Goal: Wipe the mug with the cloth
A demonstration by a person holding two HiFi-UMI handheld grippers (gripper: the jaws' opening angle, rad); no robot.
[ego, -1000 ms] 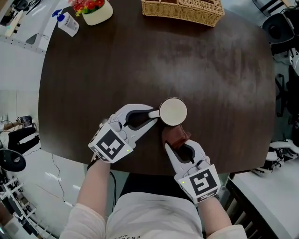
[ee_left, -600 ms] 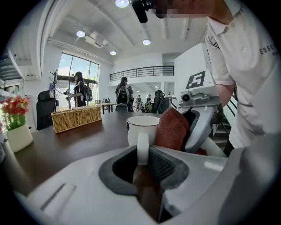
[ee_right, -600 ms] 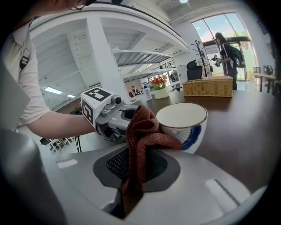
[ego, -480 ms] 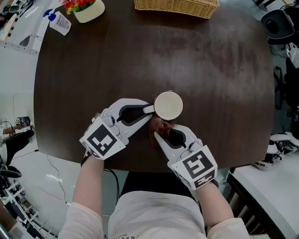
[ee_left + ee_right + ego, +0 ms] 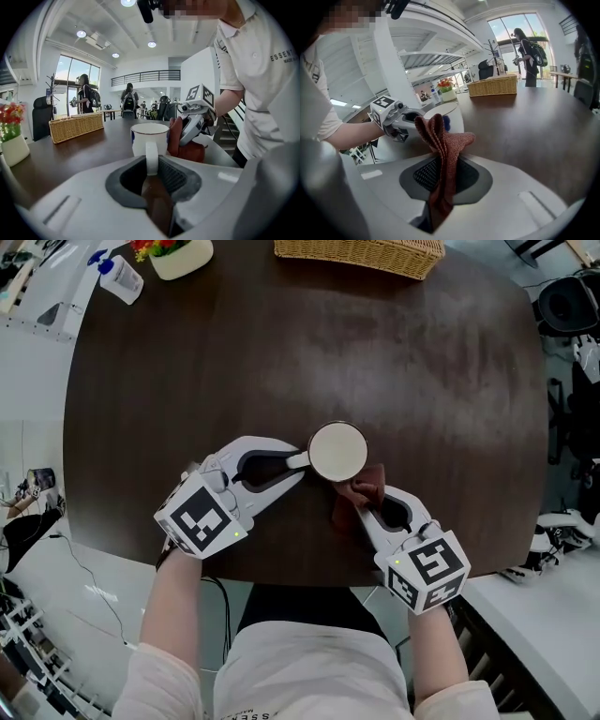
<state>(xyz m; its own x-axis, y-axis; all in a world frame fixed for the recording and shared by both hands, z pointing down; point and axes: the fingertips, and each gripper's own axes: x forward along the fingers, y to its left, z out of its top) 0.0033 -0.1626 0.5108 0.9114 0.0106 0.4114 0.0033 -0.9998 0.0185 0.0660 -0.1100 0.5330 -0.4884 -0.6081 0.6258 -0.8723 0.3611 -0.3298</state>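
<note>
Left gripper (image 5: 298, 465): we see its jaws closed on the mug's white handle; the handle stands upright between the ribbed pads; the gripper reaches in from the mug's left side.
Right gripper (image 5: 360, 508): its jaws are clamped on the cloth; a fold of fabric runs down into the gap between them; the gripper comes in from the mug's lower right, in the head view.
Cloth (image 5: 367, 486): reddish-brown and coarsely woven; bunched into upright pleats above the jaws, with one corner flopping to the side; from the left gripper view we see it pressed against the mug's wall.
Mug (image 5: 337, 452): white, round and upright on the table; a thin dark line runs round its lip; we make out a blue mark on its side, though not what it shows; it stands near the table's front edge, between the two grippers.
Table (image 5: 281, 362): dark brown wood with rounded corners.
Farther off: a wicker basket (image 5: 361, 254) at the far edge; a white pot of red and yellow flowers (image 5: 178, 254) at the far left corner; a spray bottle (image 5: 120, 277) just beside the pot.
Against half a second ago: the right gripper and cloth were under the mug's lower left, close to the left gripper; we now find them swung round to the lower right; the mug and the left gripper sit much as they did.
</note>
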